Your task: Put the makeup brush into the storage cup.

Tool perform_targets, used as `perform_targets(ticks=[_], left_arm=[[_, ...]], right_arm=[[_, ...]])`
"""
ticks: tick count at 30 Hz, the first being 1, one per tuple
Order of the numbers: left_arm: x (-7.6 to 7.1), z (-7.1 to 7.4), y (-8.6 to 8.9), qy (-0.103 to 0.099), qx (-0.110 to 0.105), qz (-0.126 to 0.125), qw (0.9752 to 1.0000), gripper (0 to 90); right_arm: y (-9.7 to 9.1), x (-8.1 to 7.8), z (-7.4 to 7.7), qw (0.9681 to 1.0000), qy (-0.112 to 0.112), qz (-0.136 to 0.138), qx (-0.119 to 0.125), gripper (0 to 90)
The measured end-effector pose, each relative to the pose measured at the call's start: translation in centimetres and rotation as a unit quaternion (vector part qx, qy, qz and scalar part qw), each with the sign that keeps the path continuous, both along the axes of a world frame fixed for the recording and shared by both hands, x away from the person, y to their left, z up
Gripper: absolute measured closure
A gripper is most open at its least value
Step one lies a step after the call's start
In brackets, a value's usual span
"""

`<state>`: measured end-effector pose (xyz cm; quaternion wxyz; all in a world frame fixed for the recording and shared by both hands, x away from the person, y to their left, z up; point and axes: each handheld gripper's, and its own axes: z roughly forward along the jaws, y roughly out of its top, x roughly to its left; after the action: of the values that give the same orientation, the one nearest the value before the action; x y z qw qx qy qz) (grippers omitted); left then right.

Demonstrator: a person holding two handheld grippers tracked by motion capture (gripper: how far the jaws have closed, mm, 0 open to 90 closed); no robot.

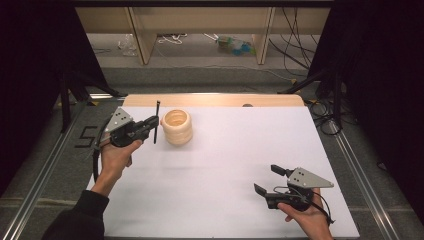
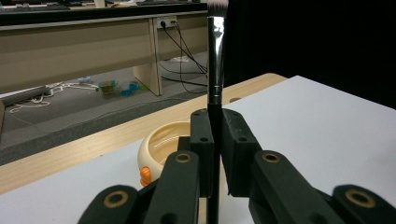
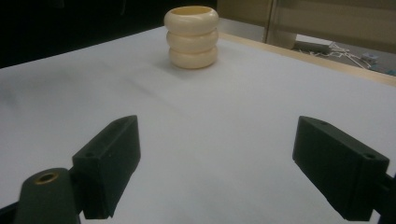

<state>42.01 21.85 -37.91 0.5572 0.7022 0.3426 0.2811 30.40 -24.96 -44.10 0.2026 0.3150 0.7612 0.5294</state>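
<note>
Legible markings: one. A black figure "5" (image 1: 86,136), blocky and made of straight strokes, stands on the grey floor (image 1: 45,150) in the high view, left of the table (image 1: 225,175) and just beside the metal rail (image 1: 47,167) running along that side. No other text, label, brand or number can be read: the table, the cream pot (image 1: 176,126), the brush (image 2: 215,60) and the grippers carry no lettering that can be made out, and the background clutter is too small to tell.

Cream ribbed holder (image 1: 176,126), black brush (image 2: 215,70), white table (image 1: 220,170)
</note>
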Motion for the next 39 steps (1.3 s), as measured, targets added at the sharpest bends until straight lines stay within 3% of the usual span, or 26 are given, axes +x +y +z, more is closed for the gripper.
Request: perform_targets(ticks=[10,14,18,19,25,30,32,36,38,39], left_arm=[[0.3,-0.2,-0.1,0.0,-0.022,0.007,0.9997,83.5],[0.7,-0.3,0.0,-0.003,-0.018,0.003,0.9998,83.4],[0.9,-0.4,0.1,-0.001,-0.03,0.008,0.9995,83.5],[1.0,-0.4,0.2,-0.004,-0.029,0.008,0.9995,83.5],[1.2,-0.5,0.2,0.002,-0.044,0.018,0.9989,83.5],[1.6,-0.6,0.2,-0.001,-0.044,0.022,0.9988,83.5],[1.8,-0.7,0.2,-0.002,-0.05,0.021,0.9985,83.5],[2.0,-0.8,0.0,-0.002,-0.048,0.024,0.9986,83.4],[2.2,-0.9,-0.1,0.002,-0.053,0.028,0.9982,83.4],[2.5,-0.9,-0.1,-0.006,-0.046,0.023,0.9987,83.5]], right_arm=[[0.0,0.0,0.0,1.0,0.006,-0.001,0.0,16.2],[0.0,0.0,-0.1,1.0,0.007,-0.003,0.0,16.2],[0.0,0.1,-0.1,1.0,-0.003,-0.001,-0.001,16.2],[0.1,0.0,-0.1,1.0,0.009,-0.001,0.002,16.2],[0.0,0.0,-0.2,1.0,0.009,-0.003,0.0,16.2],[0.0,0.0,-0.1,1.0,0.008,-0.004,0.001,16.2],[0.0,0.2,-0.2,1.0,-0.004,-0.004,0.002,16.2],[0.0,0.2,-0.2,1.0,-0.003,-0.004,0.002,16.2],[0.0,0.1,-0.2,1.0,0.008,-0.004,0.004,16.2],[0.0,0.1,-0.2,1.0,0.007,-0.005,0.003,16.2]])
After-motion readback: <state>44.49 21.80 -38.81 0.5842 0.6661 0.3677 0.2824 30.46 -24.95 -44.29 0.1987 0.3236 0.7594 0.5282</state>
